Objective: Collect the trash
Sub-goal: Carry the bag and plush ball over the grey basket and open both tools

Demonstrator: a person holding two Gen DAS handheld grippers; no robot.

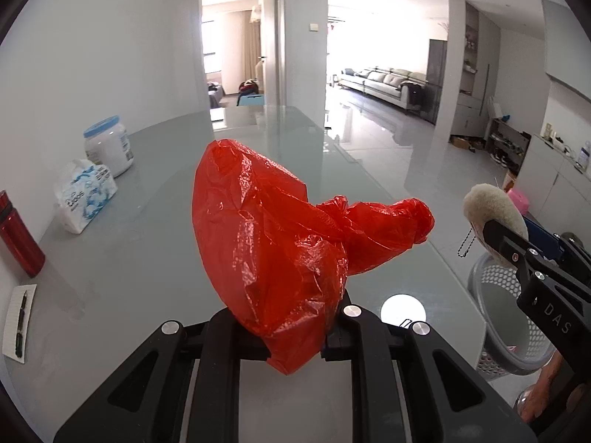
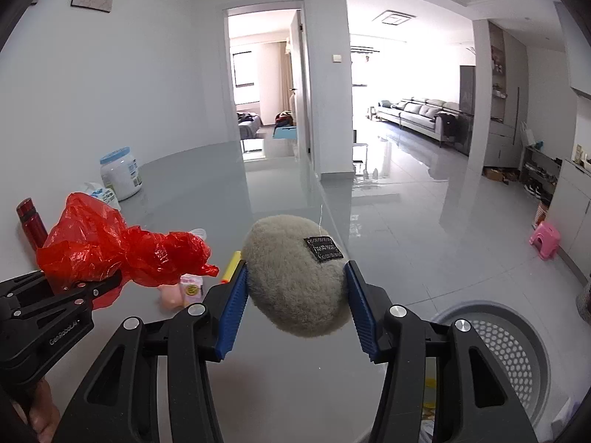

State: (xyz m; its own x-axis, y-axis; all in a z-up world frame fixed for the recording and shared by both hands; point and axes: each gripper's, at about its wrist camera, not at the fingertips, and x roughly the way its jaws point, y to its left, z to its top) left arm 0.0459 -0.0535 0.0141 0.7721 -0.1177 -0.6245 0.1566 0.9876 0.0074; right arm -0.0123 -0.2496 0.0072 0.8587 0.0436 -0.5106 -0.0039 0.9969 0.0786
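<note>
My left gripper (image 1: 295, 339) is shut on a crumpled red plastic bag (image 1: 280, 243) and holds it above the grey glass table (image 1: 147, 258). The bag also shows in the right wrist view (image 2: 118, 251), at the left. My right gripper (image 2: 295, 295) is shut on a fuzzy beige pouch (image 2: 295, 277) with a black label, held above the table's right edge. The pouch and right gripper show at the right of the left wrist view (image 1: 495, 214). A grey perforated bin (image 2: 509, 347) stands on the floor to the right, below the table edge.
Along the wall at the left stand a white jar with a blue lid (image 1: 109, 146), a tissue pack (image 1: 83, 193), a red bottle (image 1: 18, 236) and a notepad with a pen (image 1: 20, 323). Small pink items (image 2: 184, 288) and a yellow stick (image 2: 232, 265) lie on the table. A pink stool (image 2: 545, 240) stands on the floor.
</note>
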